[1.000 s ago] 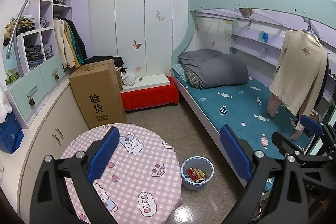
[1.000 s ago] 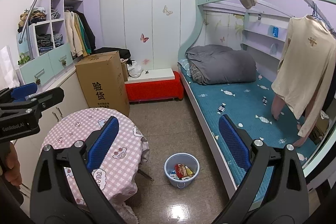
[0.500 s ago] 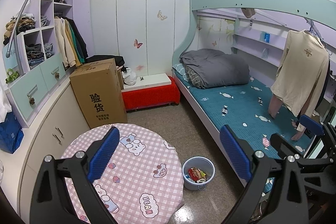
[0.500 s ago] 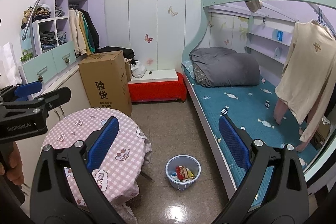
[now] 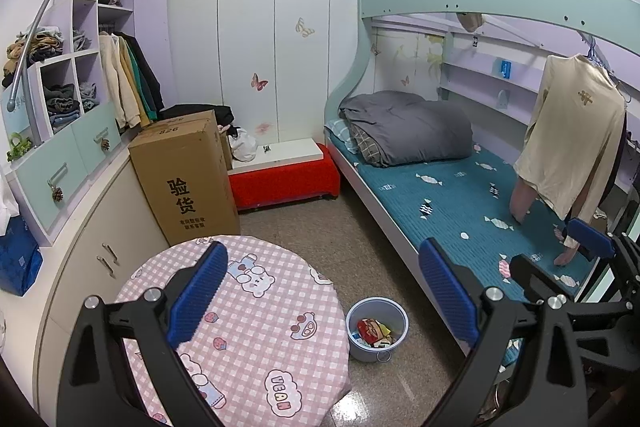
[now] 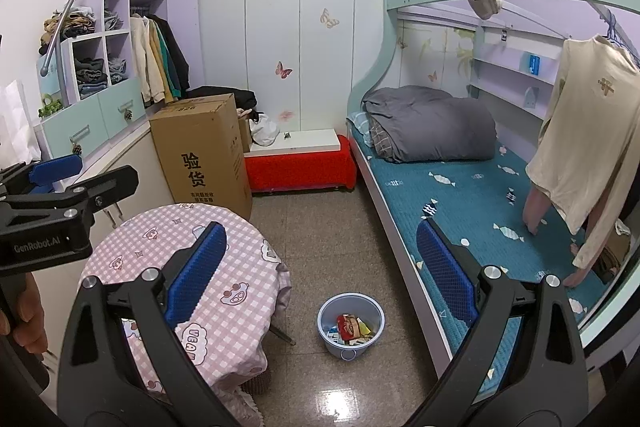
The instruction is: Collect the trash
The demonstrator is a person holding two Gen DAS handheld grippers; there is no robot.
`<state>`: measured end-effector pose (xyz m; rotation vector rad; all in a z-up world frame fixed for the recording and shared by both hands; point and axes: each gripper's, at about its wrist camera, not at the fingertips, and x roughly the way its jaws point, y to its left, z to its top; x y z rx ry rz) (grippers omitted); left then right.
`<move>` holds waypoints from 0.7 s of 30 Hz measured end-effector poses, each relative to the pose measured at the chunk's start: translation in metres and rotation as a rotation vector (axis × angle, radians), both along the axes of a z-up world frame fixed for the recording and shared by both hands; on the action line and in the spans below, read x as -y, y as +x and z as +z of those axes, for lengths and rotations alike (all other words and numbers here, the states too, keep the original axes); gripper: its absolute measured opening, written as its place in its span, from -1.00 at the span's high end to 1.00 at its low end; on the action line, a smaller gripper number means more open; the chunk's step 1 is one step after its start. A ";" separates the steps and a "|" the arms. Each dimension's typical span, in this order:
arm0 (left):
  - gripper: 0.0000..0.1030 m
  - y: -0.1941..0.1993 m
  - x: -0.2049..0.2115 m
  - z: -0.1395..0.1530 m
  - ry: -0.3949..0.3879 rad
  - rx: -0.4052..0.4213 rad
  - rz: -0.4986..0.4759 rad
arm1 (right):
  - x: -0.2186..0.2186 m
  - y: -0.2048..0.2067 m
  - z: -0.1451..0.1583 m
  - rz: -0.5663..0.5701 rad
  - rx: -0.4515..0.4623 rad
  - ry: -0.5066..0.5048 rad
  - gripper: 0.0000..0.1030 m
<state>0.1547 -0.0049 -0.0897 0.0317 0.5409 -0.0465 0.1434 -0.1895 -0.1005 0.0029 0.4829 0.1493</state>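
A pale blue trash bin [image 5: 377, 327] [image 6: 351, 323] stands on the floor between the round table and the bed, holding several wrappers, one of them red [image 6: 349, 325]. My left gripper [image 5: 322, 293] is open and empty, held high above the table's edge and the bin. My right gripper [image 6: 320, 269] is open too, nothing between its blue pads, hanging above the bin. The left gripper [image 6: 60, 183] also shows at the left edge of the right wrist view, gripped by a hand [image 6: 22, 323]. The right gripper [image 5: 560, 263] appears at the right edge of the left wrist view.
A round table [image 5: 256, 331] with a pink checked cloth stands at lower left. A bunk bed [image 5: 452, 203] with a teal mattress fills the right. A tall cardboard box [image 5: 186, 177], a red bench [image 5: 284, 181], cabinets and shelves line the left and back. A cream shirt [image 5: 576, 139] hangs over the bed.
Both views have drifted slightly; the room has shifted a little right in the right wrist view. Both grippers stay open and empty.
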 end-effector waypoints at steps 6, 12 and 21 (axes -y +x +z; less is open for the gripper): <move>-0.83 0.002 -0.002 -0.002 0.000 -0.003 -0.001 | 0.000 0.001 0.000 -0.001 0.003 0.002 -0.82; -0.83 0.002 -0.001 -0.002 -0.001 -0.004 -0.001 | 0.001 0.003 -0.001 -0.002 -0.004 0.003 -0.82; -0.83 0.008 -0.001 -0.007 0.001 -0.014 -0.007 | 0.003 0.008 -0.007 -0.012 -0.012 0.008 -0.82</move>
